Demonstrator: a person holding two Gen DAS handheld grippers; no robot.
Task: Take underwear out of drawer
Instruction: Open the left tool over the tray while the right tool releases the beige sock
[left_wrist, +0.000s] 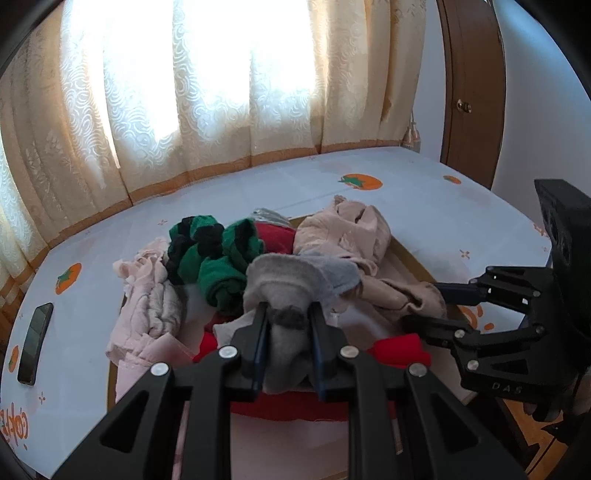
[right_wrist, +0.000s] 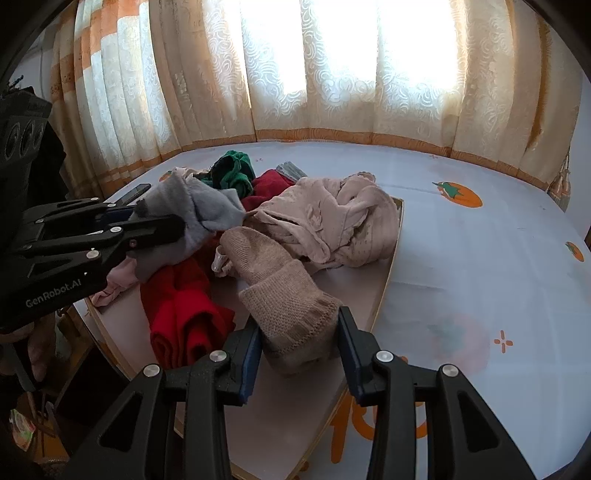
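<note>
A shallow wooden drawer (right_wrist: 388, 273) lies on the table, filled with a heap of clothes. My left gripper (left_wrist: 288, 317) is shut on a grey garment (left_wrist: 295, 277) and holds it above the heap; it also shows in the right wrist view (right_wrist: 177, 210). My right gripper (right_wrist: 299, 332) has its jaws around the cuff of a beige knitted garment (right_wrist: 280, 291), touching it on both sides. In the left wrist view the right gripper (left_wrist: 439, 306) reaches in from the right. A green and black garment (left_wrist: 214, 254), red cloth (right_wrist: 181, 314) and a pink-beige garment (right_wrist: 332, 221) lie in the drawer.
The table wears a pale cloth with orange fruit prints (right_wrist: 458, 194). A dark phone (left_wrist: 35, 343) lies at the left of the table. A pale pink garment (left_wrist: 147, 306) hangs over the drawer's left side. Curtains (left_wrist: 207, 81) hang behind, a brown door (left_wrist: 472, 88) at right.
</note>
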